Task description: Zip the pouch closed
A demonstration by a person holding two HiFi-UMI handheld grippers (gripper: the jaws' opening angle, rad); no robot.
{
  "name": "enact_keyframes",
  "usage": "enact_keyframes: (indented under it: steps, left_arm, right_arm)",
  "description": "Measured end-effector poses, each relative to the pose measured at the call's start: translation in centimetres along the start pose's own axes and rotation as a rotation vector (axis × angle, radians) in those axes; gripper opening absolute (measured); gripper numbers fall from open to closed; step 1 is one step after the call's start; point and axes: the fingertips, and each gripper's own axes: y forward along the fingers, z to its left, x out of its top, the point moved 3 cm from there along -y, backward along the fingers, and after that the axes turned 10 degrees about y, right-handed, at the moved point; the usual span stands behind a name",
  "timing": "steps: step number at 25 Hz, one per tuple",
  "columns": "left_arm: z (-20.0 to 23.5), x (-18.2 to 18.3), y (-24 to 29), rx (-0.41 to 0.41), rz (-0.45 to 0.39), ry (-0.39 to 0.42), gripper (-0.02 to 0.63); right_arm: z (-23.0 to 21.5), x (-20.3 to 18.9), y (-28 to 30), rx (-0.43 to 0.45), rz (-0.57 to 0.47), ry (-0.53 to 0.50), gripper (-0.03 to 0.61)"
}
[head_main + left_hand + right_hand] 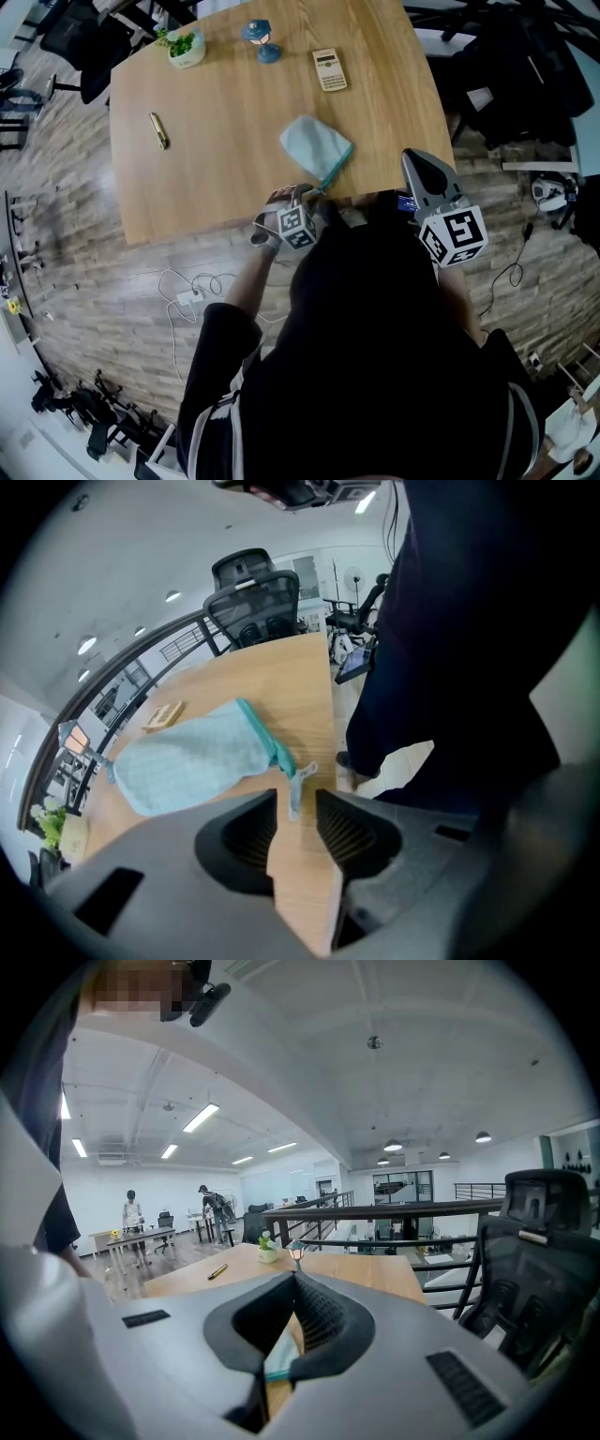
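A pale blue fabric pouch (314, 146) with a teal zip edge lies near the table's front edge. In the left gripper view the pouch (192, 757) lies just ahead, its grey zip pull (298, 780) sticking out toward the jaws. My left gripper (297, 803) points steeply down at it. Its jaws stand apart, with the pull between their tips and a gap on each side. In the head view the left gripper (312, 195) is at the pouch's near corner. My right gripper (411, 156) hovers to the pouch's right, jaws shut on nothing (295, 1277).
On the wooden table (225, 178) are a calculator (329, 69), a small potted plant (185, 47), a blue ornament (261, 40) and a gold pen (159, 130). Cables (192, 295) lie on the floor. Office chairs (255, 602) stand beyond the table.
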Motion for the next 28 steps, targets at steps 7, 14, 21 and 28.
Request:
enact_keyframes:
  steps: [7,14,21,28]
  left_arm:
    - [0.2,0.0,0.3,0.014,0.009,-0.002,0.023]
    - [0.7,0.4,0.0,0.001,-0.014,-0.052,0.015]
    - [4.8,3.5,-6.8,0.029,-0.270,-0.426,0.015]
    - [8.5,8.0,-16.3,0.094,-0.543,-0.473,0.015]
  right_arm:
    - [-0.1,0.1,-0.2,-0.006,0.000,-0.005,0.011]
    - [-0.3,0.1,-0.2,-0.006,-0.002,-0.002,0.011]
    - [0.4,-0.3,0.2,0.053,0.015,0.000,0.012]
    - [5.6,-1.9,1.4,0.320,0.122,-0.078,0.176]
